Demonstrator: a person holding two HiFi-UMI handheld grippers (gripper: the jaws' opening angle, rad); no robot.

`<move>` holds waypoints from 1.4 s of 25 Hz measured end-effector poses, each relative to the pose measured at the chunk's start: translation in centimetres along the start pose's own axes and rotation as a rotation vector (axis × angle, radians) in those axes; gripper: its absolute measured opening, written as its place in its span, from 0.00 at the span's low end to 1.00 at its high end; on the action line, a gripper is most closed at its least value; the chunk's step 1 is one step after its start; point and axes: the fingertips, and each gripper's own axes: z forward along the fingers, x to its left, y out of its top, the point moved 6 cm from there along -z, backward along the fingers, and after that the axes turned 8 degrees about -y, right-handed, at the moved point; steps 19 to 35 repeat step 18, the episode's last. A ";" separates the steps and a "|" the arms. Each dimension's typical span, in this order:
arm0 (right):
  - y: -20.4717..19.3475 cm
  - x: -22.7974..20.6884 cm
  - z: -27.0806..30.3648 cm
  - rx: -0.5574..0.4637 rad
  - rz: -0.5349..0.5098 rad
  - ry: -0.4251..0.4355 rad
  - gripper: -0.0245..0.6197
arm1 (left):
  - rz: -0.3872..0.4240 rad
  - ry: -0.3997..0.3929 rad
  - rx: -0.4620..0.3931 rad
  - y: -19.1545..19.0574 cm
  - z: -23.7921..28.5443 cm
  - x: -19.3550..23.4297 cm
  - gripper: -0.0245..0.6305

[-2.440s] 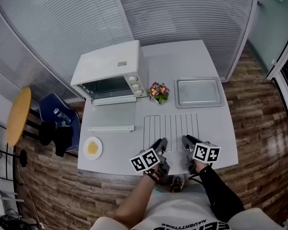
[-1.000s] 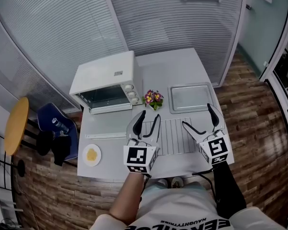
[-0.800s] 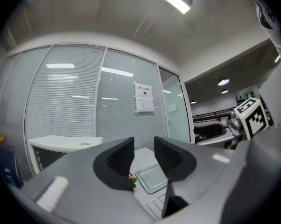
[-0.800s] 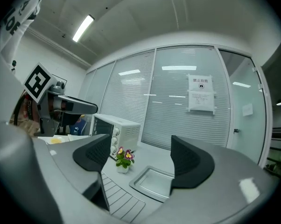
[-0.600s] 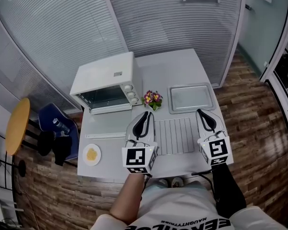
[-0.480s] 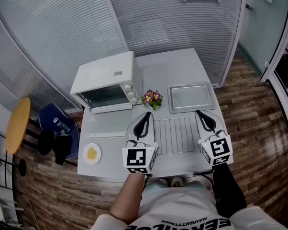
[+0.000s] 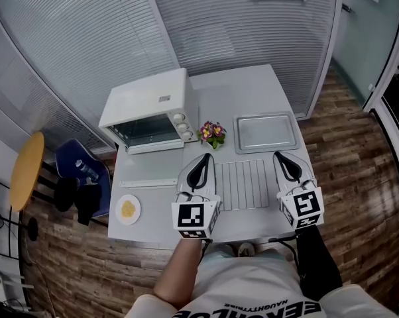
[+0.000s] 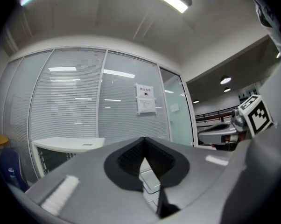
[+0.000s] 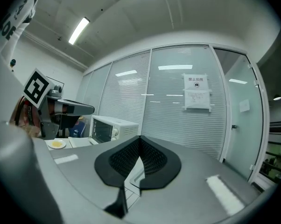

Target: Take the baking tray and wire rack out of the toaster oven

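Observation:
The white toaster oven point(image 7: 146, 110) stands at the table's back left, its glass door point(image 7: 152, 166) folded down flat. The baking tray point(image 7: 266, 132) lies on the table at the back right. In front of it the wire rack point(image 7: 247, 185) lies flat. My left gripper point(image 7: 203, 157) hovers over the rack's left edge, shut and empty. My right gripper point(image 7: 278, 155) hovers over the rack's right edge, also shut and empty. In the left gripper view the jaws point(image 8: 143, 139) meet. In the right gripper view the jaws point(image 9: 139, 137) meet, with the oven point(image 9: 113, 127) beyond.
A small pot of flowers point(image 7: 213, 131) sits between oven and tray. A plate with yellow food point(image 7: 127, 209) lies at the white table's point(image 7: 239, 88) front left corner. A blue chair point(image 7: 80, 171) and a round yellow table point(image 7: 24, 167) stand left. Blinds-covered glass walls run behind.
Both grippers rose from the table's front edge to either side of the wire rack. Their jaws, wide open a second ago, have closed on nothing.

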 end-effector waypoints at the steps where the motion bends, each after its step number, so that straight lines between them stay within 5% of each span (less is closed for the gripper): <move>1: 0.0 0.1 0.0 0.000 -0.001 0.000 0.04 | -0.002 0.006 0.003 0.0 0.0 0.1 0.12; 35: -0.1 0.0 -0.2 -0.005 -0.018 0.005 0.04 | 0.027 -0.012 -0.028 0.4 0.5 -0.7 0.12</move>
